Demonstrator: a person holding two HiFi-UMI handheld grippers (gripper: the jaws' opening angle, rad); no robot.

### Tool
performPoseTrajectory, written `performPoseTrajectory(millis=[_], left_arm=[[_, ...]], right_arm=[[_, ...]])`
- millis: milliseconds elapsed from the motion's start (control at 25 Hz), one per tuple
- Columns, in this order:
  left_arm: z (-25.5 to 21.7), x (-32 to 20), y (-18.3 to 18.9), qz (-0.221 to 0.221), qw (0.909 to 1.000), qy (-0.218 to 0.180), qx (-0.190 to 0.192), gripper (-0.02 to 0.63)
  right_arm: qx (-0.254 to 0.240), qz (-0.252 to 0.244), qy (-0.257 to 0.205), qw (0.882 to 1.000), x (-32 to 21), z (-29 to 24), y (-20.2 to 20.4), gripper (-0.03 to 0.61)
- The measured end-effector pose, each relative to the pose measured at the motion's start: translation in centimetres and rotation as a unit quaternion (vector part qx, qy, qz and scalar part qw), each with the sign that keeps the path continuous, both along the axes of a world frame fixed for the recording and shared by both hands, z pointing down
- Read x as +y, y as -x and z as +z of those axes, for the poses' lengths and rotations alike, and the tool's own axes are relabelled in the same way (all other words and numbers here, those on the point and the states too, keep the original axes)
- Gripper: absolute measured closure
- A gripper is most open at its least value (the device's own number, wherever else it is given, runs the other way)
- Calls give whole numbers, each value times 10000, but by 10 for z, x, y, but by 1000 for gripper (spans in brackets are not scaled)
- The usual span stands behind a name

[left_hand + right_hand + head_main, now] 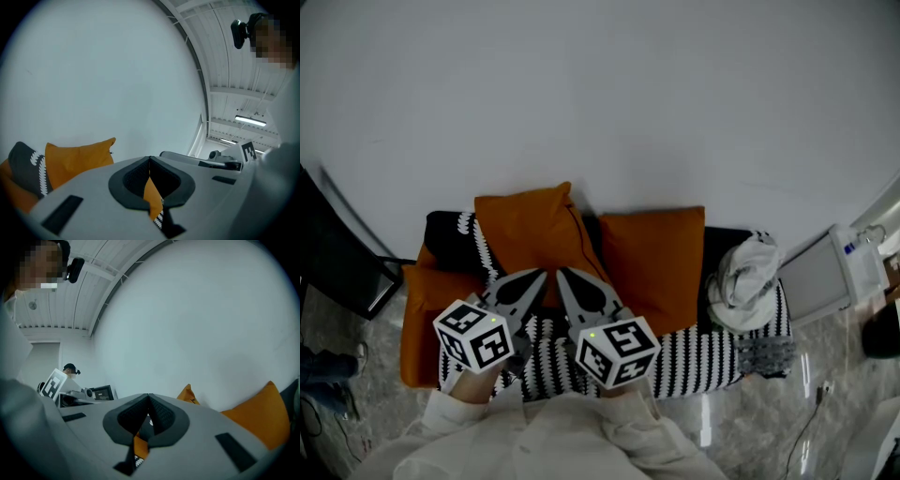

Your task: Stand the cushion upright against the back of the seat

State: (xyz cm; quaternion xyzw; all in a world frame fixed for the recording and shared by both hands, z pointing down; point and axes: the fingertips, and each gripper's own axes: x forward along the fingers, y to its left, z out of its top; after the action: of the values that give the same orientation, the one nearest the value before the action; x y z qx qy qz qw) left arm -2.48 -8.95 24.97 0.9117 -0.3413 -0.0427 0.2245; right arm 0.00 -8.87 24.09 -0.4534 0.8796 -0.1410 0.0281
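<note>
The orange cushion leans tilted against the seat's back, one corner pointing up at the white wall. Its zipped corner shows in the left gripper view and in the right gripper view. My left gripper and right gripper point level towards the wall, their tips close together over the cushion's lower part. Both are shut: the left gripper's jaws meet with only orange fabric seen below them, and the right gripper's jaws look the same. I cannot tell whether either one touches the cushion.
A second orange cushion stands to the right, a third lies at the left end beside a black zigzag-trimmed cushion. The seat's cover is black-and-white striped. A bundled white cloth sits at its right end, a white device beyond.
</note>
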Motion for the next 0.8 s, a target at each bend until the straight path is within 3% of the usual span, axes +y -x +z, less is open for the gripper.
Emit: performPoseTrajectory(millis=[800], left_arm=[[0, 2, 1, -119, 9999, 11, 44, 606]], right_arm=[[76, 54, 75, 9999, 5, 4, -3, 566]])
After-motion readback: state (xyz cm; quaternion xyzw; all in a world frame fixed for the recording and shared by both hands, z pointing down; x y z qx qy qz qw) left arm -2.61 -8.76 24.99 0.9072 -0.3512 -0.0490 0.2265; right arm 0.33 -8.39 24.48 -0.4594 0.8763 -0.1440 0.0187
